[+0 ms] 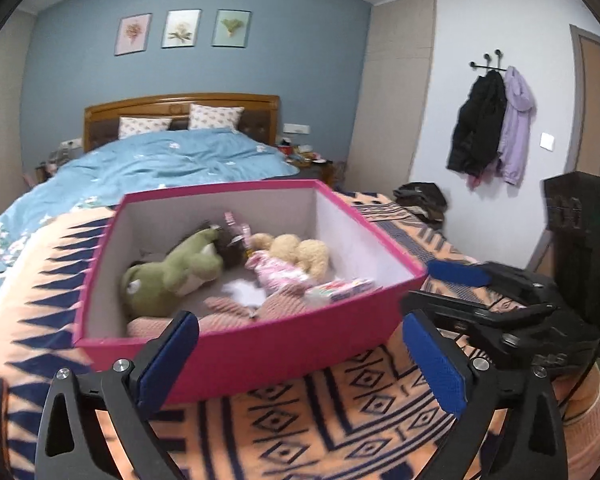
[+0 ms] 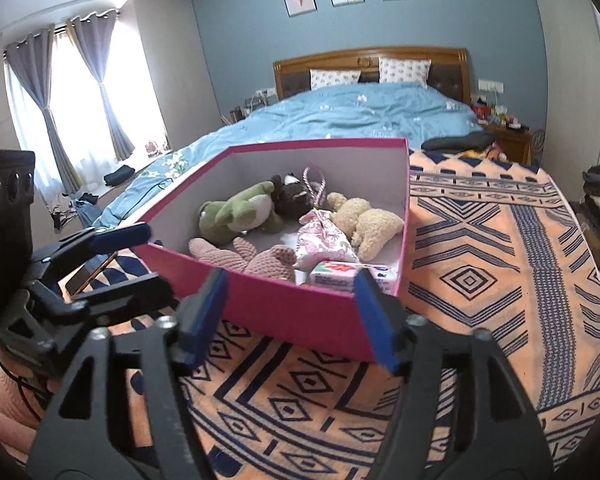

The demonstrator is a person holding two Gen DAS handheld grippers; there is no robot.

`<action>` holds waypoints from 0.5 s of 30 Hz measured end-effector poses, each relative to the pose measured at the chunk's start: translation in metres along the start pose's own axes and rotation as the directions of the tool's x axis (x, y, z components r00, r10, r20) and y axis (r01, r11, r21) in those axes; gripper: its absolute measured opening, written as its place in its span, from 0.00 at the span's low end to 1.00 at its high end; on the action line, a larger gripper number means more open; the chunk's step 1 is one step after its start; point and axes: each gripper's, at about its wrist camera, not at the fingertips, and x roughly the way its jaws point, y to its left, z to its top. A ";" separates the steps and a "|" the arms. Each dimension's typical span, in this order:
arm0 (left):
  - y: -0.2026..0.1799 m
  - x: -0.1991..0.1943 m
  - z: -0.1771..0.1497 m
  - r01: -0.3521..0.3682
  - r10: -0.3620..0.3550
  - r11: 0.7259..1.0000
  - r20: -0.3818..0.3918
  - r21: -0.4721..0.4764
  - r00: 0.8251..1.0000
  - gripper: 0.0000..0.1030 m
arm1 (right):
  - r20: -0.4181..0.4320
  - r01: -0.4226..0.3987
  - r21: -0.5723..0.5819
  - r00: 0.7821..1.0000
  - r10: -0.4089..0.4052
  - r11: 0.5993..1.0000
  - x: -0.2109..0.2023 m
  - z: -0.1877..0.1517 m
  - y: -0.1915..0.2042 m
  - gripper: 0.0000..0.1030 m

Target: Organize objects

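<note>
We see our right gripper point(image 2: 290, 312) spread open before the pink box point(image 2: 300, 312), nothing between its blue pads point(image 2: 204, 316). Inside lie a green frog point(image 2: 240, 212), a cream bear point(image 2: 366, 220), a pink pouch point(image 2: 324, 240) and 1 tissue pack point(image 2: 340, 274). The left gripper point(image 2: 120, 256) stands beside the box.

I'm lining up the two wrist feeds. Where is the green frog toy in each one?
Left wrist: the green frog toy lies left of centre, in the left part of the pink box, head toward the camera.
Right wrist: the frog lies just left of centre, in the box's far left part.
Shared landmark: the cream bear, to the frog's right in both.
</note>
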 end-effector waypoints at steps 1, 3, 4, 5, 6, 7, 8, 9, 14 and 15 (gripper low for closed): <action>0.002 -0.005 -0.004 -0.023 0.023 1.000 0.005 0.001 1.000 1.00 | 0.017 0.010 -0.010 1.000 -0.009 1.000 -0.003 -0.004 0.004 0.83; 0.006 -0.010 -0.012 -0.054 0.054 0.999 0.003 -0.003 0.999 1.00 | 0.057 0.045 -0.033 0.997 -0.043 0.998 -0.009 -0.014 0.015 1.00; 0.008 -0.012 -0.017 -0.072 0.072 0.997 0.000 -0.009 0.997 1.00 | 0.063 0.063 -0.041 0.996 -0.060 0.997 -0.010 -0.018 0.019 1.00; 0.010 -0.013 -0.021 -0.079 0.079 0.997 -0.006 -0.014 0.997 1.00 | 0.065 0.072 -0.050 0.995 -0.069 0.996 -0.010 -0.023 0.023 1.00; 0.011 -0.015 -0.025 -0.089 0.089 0.996 -0.012 -0.018 0.996 1.00 | 0.057 0.076 -0.059 0.996 -0.073 0.995 -0.008 -0.028 0.026 1.00; 0.013 -0.017 -0.029 -0.108 0.107 0.994 -0.011 -0.025 0.994 1.00 | 0.049 0.084 -0.061 0.995 -0.081 0.995 -0.006 -0.032 0.029 1.00; 0.014 -0.018 -0.032 -0.122 0.122 0.992 -0.011 -0.028 0.992 1.00 | 0.042 0.097 -0.056 0.995 -0.095 0.994 -0.004 -0.037 0.031 1.00; 0.015 -0.020 -0.036 -0.139 0.139 0.990 -0.012 -0.030 0.990 1.00 | 0.038 0.100 -0.049 0.994 -0.098 0.994 -0.003 -0.039 0.031 1.00; 0.017 -0.023 -0.046 -0.194 0.193 0.980 -0.026 -0.042 0.981 1.00 | 0.024 0.094 0.001 0.995 -0.094 0.996 -0.003 -0.051 0.030 1.00; 0.018 -0.024 -0.048 -0.209 0.208 0.977 -0.029 -0.041 0.978 1.00 | 0.020 0.093 0.006 0.995 -0.093 0.996 -0.003 -0.053 0.030 1.00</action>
